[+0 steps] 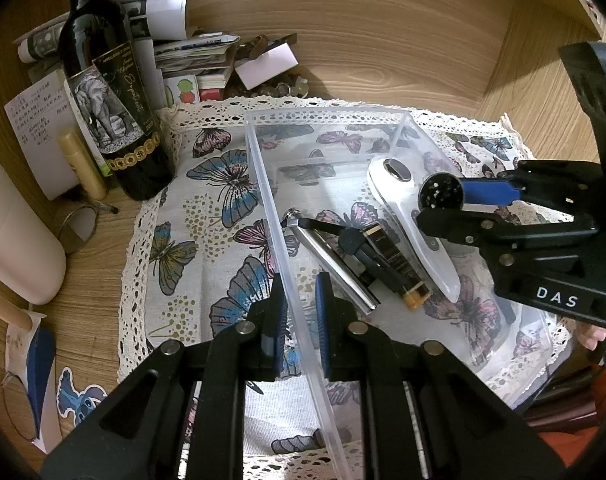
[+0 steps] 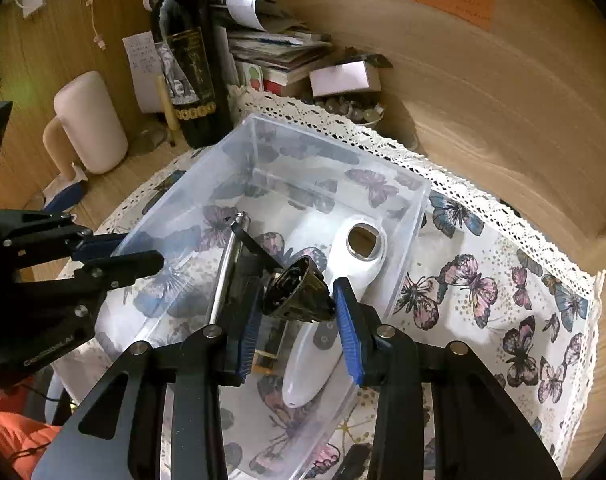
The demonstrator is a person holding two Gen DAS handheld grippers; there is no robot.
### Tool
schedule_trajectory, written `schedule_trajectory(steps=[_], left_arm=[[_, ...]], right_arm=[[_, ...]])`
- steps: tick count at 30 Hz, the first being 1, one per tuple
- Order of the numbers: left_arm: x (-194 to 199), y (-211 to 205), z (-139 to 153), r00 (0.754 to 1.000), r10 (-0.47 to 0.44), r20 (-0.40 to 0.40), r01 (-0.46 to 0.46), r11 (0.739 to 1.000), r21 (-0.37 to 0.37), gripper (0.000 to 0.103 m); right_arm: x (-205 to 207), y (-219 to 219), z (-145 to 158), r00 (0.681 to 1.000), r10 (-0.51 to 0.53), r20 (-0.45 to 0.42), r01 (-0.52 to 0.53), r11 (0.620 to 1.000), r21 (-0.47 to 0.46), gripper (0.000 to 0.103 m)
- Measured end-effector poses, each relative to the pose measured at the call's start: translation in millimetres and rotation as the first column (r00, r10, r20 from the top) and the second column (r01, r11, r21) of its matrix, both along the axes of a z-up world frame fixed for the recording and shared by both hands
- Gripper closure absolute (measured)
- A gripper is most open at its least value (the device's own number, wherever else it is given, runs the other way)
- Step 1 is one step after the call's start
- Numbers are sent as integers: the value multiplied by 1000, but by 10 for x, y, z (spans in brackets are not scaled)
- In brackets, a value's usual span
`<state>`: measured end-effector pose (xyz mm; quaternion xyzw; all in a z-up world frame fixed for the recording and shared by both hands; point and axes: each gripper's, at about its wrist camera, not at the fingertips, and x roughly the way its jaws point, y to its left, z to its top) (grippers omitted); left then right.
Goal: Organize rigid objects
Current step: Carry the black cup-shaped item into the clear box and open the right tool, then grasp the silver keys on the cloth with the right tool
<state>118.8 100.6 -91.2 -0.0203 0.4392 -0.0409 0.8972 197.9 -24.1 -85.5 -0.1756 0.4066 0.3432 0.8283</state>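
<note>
- The clear plastic bin sat on the butterfly-print cloth, which lay on the wooden desk.
- My left hand-held gripper was closed narrow on the bin's near side wall, one blue pad outside it and one inside.
- My right hand-held gripper was clamped on a small black cap-like piece, hollow end up, held above the bin's inside.
- In the left wrist view the same piece showed as a dark round face at the tip of my right hand-held gripper, just beside the white handheld device.
- That white handheld device, with a round opening at its wide end, lay on the bin floor along the right wall.
- Beside it lay a slim silver tube, a black-and-gold tube and a black strip-like piece resting across them; I could not tell what that piece was.
- Outside the bin, a dark wine bottle with an elephant label stood at the cloth's far left corner.
- Behind it was a pile of papers and booklets, and to the left a pale rounded container.
- A handwritten note and a small cream tube stood left of the bottle.
</note>
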Motion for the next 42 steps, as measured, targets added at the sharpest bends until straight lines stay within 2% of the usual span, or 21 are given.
schedule_trajectory(steps=[3,7,13,17,22,26,35,39,40,41,42], left_arm=[[-7,3,0,1000,1,0,-1,1000,0,90],[-1,0,2,1000,0,0,0,1000,-2,90],[-4,-6,10,1000,1,2,-1,1000,-4,90],[6,-10,11,1000,2,3,-2,1000,-5,90],[9,-7,10,1000,1,2,-1,1000,-5,90],[11,-9,11,1000,2,2,-2,1000,-5,90],[10,-8,10,1000,3,2,-3,1000,-5,90],[9,-8,10,1000,2,2,-2,1000,-4,90],[10,-9,10,1000,2,2,-2,1000,-5,90],[9,-6,10,1000,2,2,-2,1000,-5,90],[10,-5,9,1000,2,2,-2,1000,-6,90]], right_arm=[[-13,-45,80,1000,-9,15,9,1000,18,69],[-30,-141,235,998,-36,47,33,998,61,60],[-26,-383,453,989,-113,99,101,989,112,59],[39,-590,456,979,-183,90,171,977,126,56],[167,-801,231,967,-253,39,249,965,80,56],[275,-917,-73,958,-285,-20,285,959,8,56],[417,-988,-621,949,-289,-126,277,955,-108,56],[460,-994,-679,948,-290,-132,278,955,-101,56],[468,-995,-675,949,-288,-132,277,956,-96,60],[473,-990,-673,952,-277,-130,267,959,-90,71],[473,-980,-674,956,-266,-127,256,962,-91,72]])
